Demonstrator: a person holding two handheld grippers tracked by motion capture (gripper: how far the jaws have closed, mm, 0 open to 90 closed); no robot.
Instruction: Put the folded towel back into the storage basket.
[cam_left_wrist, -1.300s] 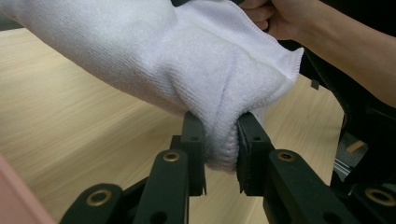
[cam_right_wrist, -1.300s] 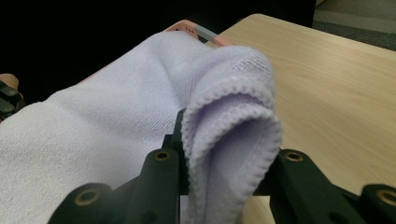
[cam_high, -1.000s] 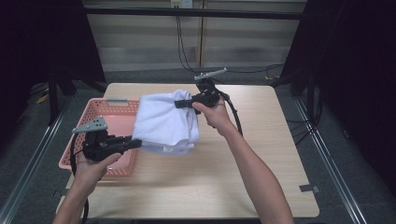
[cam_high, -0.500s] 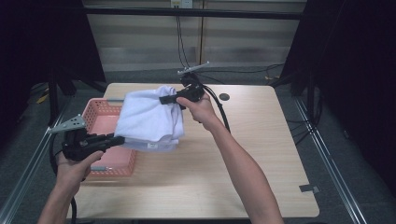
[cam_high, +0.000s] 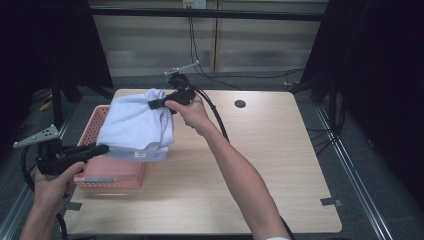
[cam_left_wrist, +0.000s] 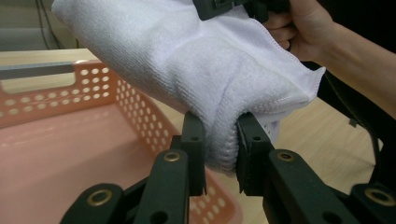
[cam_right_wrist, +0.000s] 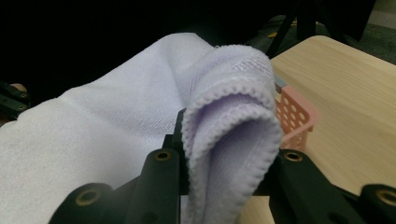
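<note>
While the white towel hangs in the air over the pink basket at the desk's left edge, the left gripper is clamped on its lower fold and the right gripper pinches its upper edge, both off the wood

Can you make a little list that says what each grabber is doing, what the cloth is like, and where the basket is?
left gripper: shut on a folded edge of the white towel
right gripper: shut on another folded edge
towel: held up between both, over the basket's right side
pink basket: at the left edge of the table
</note>
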